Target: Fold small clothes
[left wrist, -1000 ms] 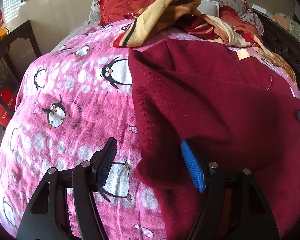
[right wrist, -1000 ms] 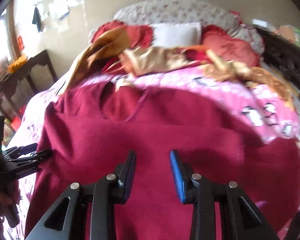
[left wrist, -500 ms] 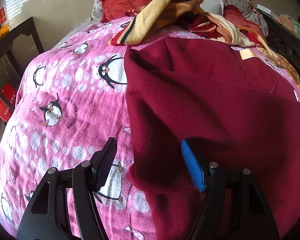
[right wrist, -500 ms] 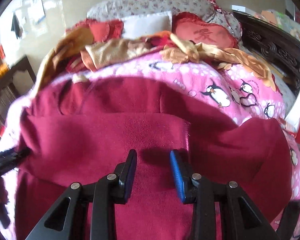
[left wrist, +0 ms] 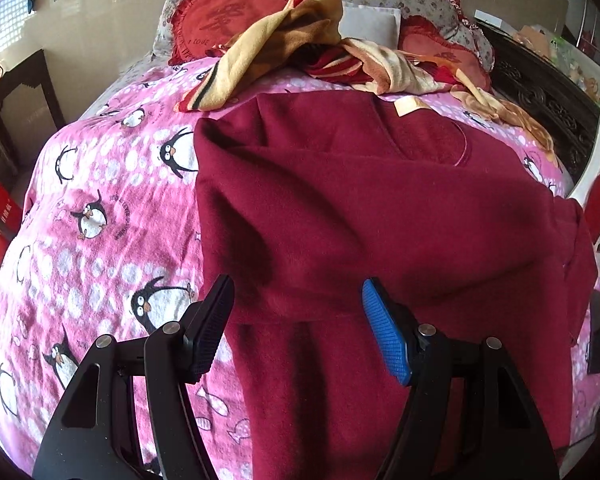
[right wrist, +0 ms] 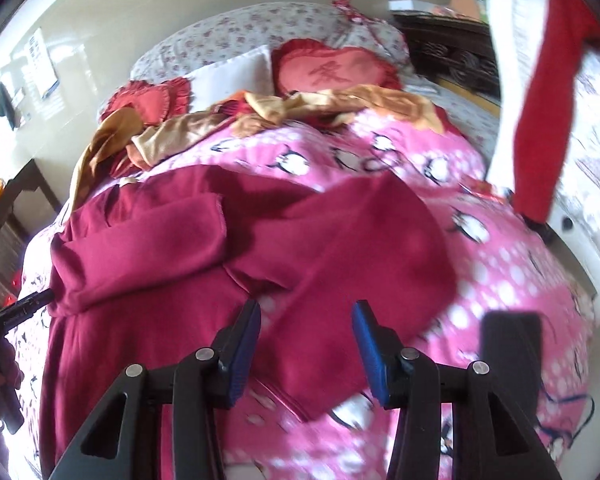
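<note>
Swinging to the right since a second ago, my right gripper (right wrist: 305,346) now looks over the right edge of the dark red top (right wrist: 228,248), and its jaws have just been opening; cloth lies below the gap, but nothing is pinched. My left gripper (left wrist: 298,326) sits with jaws wide apart, released, over the near left fold edge. That top lies spread on the pink penguin blanket (left wrist: 100,200), mid-bed, with one sleeve already folded across the body. The right side is still bunched and loose toward the near right corner, so I judge we are roughly halfway: that flap needs folding in, then the whole piece doubled over. Farther off, the yellow and red clothes (left wrist: 284,48) by the pillows wait untouched.
</note>
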{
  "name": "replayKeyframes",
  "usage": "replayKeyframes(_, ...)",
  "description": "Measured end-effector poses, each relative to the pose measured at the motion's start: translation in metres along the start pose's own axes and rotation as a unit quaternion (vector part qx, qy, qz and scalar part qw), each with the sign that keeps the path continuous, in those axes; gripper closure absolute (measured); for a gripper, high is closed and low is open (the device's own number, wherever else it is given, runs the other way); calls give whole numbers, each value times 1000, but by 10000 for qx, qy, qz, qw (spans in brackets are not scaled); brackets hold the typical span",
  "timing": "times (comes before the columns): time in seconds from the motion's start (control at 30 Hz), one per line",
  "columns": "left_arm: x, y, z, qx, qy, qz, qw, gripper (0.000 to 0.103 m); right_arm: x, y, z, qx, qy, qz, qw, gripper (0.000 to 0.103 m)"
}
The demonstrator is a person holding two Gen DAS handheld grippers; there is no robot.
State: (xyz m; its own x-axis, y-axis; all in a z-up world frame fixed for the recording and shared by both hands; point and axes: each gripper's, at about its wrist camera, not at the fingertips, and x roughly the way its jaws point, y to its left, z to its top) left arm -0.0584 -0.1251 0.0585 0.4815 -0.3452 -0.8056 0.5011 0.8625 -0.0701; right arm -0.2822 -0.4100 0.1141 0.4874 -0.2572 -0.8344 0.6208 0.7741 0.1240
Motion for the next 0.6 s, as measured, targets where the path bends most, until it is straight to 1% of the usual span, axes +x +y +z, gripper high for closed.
replayKeyframes(0.13, -4, -5, -7, 61, 60, -17, 10000, 35, -1, -27, -6, 449, 37, -190, 9988, 57)
replayKeyframes(0.17, -5, -6, -8, 79, 47, 0, 10000, 35, -2, -33, -9, 619, 66, -140, 9980, 57)
replayKeyframes(0.23, -5, -6, -9, 97, 41, 42, 9999, 35, -2, -35, -15, 696, 104, -17, 9975, 57)
replayKeyframes(0.3, -5, -6, -9, 66, 72, 37, 9999, 35, 1, -28, -22, 555, 187, -1, 9983, 57)
replayKeyframes(0.43, -5, -8, -10, 71, 140, 0, 9999, 35, 11, -10, -35, 207, 341, 246, 9989, 57)
replayKeyframes(0.5, -6, -10, -11, 147, 141, 30, 9998, 35, 16, 1, -41, -116, 425, 302, 9986, 57)
replayKeyframes(0.6, -5, -11, -10, 191, 143, 64, 9997, 35, 21, 14, -49, -756, 555, 255, 9953, 56)
